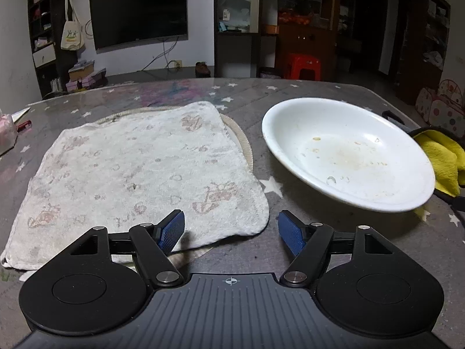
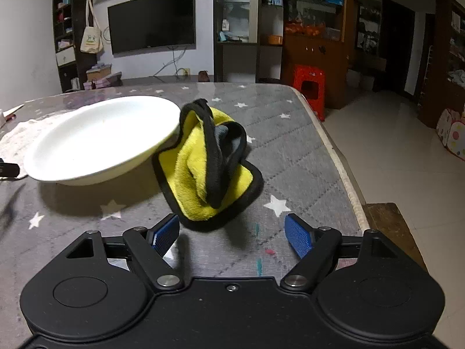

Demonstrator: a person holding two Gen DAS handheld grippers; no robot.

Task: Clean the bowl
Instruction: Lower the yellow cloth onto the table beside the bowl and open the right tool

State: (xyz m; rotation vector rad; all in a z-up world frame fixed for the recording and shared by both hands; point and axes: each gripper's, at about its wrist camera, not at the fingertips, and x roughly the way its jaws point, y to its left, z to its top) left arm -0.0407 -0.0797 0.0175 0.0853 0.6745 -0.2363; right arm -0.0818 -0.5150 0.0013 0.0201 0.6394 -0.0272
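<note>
On a grey counter [image 1: 319,226] patterned with white stars sits a shallow white bowl [image 1: 345,152], its inside marked with faint brownish smears and a few crumbs. From the left wrist view, the bowl lies ahead and to the right of the left tongs [image 1: 231,229]. These tongs are spread wide, blue-padded tips well apart, holding nothing and touching nothing. Their left tip hangs over the near corner of a worn white towel [image 1: 139,171] spread flat on the counter, just left of the bowl with a narrow strip of counter between them.

At the bowl's right edge, a crumpled yellow cloth [image 2: 203,171] with black trim lies on the counter. In the right wrist view the bowl's [image 2: 98,139] rim overlaps the cloth's far left part, so the two appear to touch. The right tongs [image 2: 232,234] are also wide open and empty, hovering just short of the cloth; the cloth's near corner sits close to the left blue tip, and whether they touch cannot be told.

Beyond the counter, a dark television [image 2: 151,21] hangs on a pale wall, a canvas tote bag [image 2: 91,39] hangs from shelving beside it, and a red plastic stool [image 2: 309,83] stands on the floor near wooden cabinets.
</note>
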